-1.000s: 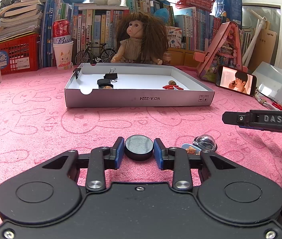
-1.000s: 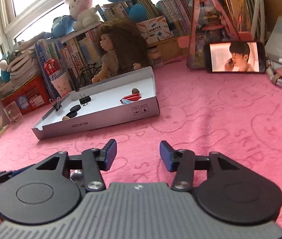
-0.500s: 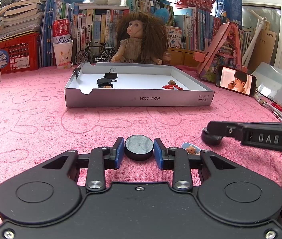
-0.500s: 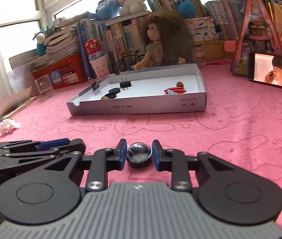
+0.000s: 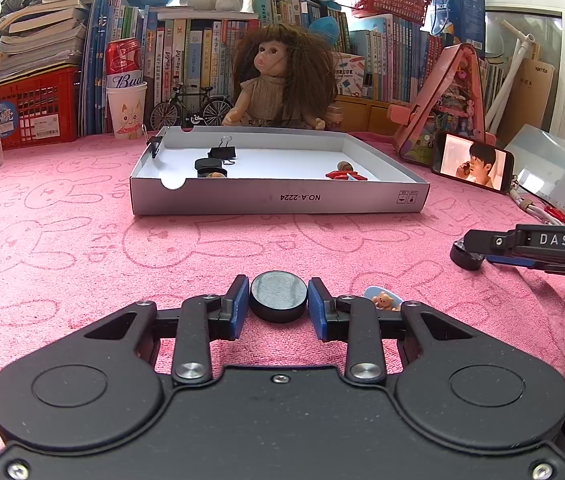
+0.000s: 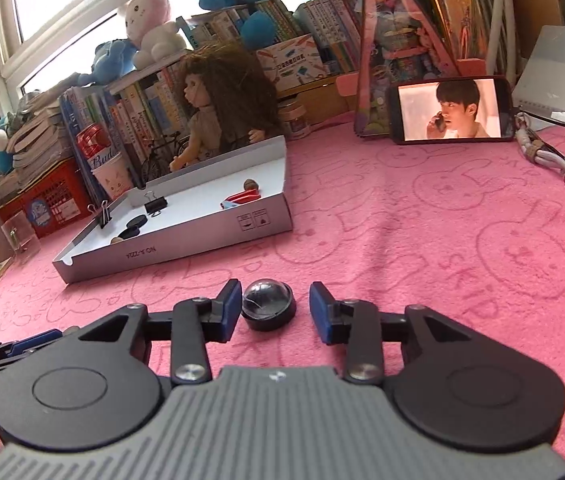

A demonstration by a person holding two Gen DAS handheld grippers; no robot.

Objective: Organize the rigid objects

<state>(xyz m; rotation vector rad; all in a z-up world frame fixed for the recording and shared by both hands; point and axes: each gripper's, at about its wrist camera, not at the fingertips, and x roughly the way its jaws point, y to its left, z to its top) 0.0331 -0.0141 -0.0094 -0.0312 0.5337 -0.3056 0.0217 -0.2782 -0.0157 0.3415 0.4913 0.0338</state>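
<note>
While the left gripper (image 5: 278, 300) pinches a flat black disc (image 5: 278, 295) low over the pink cloth (image 5: 62, 248), the right gripper (image 6: 269, 307) stands open around a domed cap (image 6: 268, 309), both seemingly bound for the white tray (image 5: 278, 200).

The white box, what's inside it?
Inside the white box lie a black binder clip, two black discs, a small brown piece and something red. Another clip grips the left wall. The front wall hides the nearest floor.
</note>
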